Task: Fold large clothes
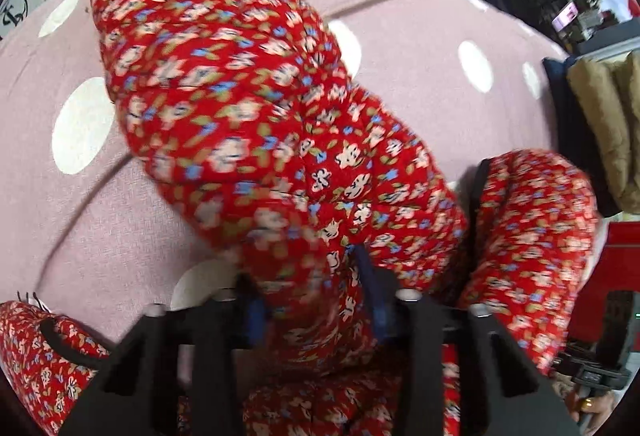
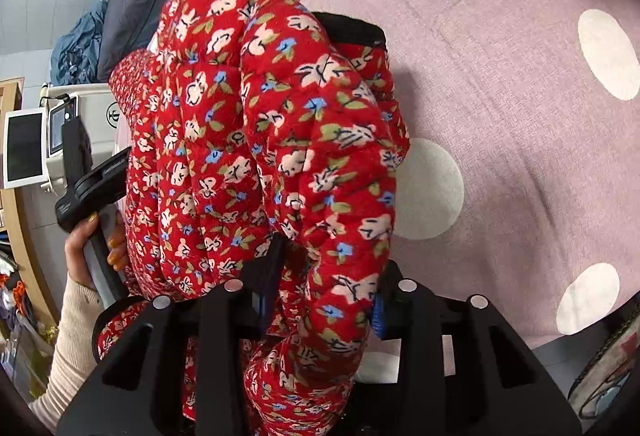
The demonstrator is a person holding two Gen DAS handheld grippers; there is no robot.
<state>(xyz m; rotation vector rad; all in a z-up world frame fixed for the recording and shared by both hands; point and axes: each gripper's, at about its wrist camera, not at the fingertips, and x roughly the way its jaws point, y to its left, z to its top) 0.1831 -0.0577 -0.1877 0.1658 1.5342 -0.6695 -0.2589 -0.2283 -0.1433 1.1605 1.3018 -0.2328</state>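
Left wrist view: I'm seeing the left gripper [image 1: 316, 300] clenching a fold of the red floral padded jacket [image 1: 248, 108]. The sleeve's long axis is running straight ahead of the fingers, up and left across the pink dotted blanket [image 1: 420, 48]. Right wrist view: the right gripper [image 2: 324, 300] is pinching a thicker bunch of the same jacket, near its black-trimmed edge [image 2: 352, 30]. Both are holding cloth, so neither needs to reach. I'm judging the next move as carrying the sleeve across the body, left hand [image 2: 86, 236] leading; blur is hiding exact pad contact.
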